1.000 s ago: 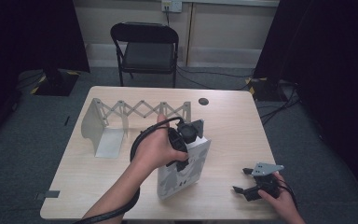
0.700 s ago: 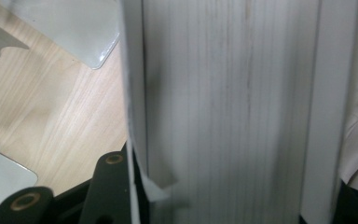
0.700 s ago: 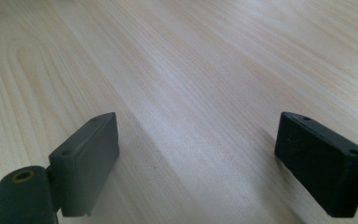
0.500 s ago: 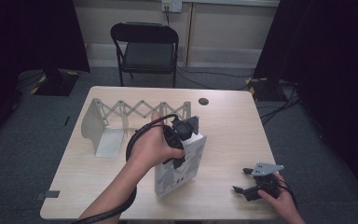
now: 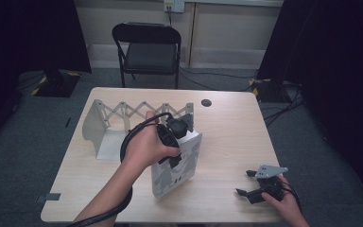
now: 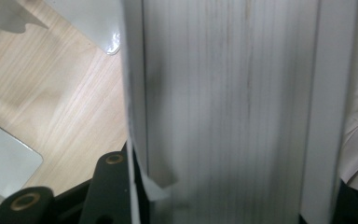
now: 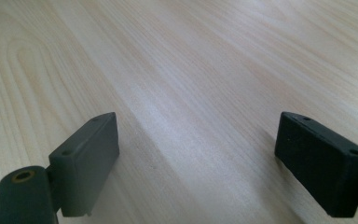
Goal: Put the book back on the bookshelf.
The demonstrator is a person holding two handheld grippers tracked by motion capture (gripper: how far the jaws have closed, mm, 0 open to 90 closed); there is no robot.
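At table centre, left hand-held gripper point(image 5: 177, 137) clamps, apparently, upright book point(image 5: 179, 165).

No readable text, labels or numbers anywhere.

The white rack point(image 5: 137, 113) blocks the table's point(image 5: 231, 132) left half; its right half lies free.

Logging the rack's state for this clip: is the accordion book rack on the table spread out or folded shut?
Spread out: the book rack shows open zigzag lattice arms between its two end plates, which stand well apart on the table.
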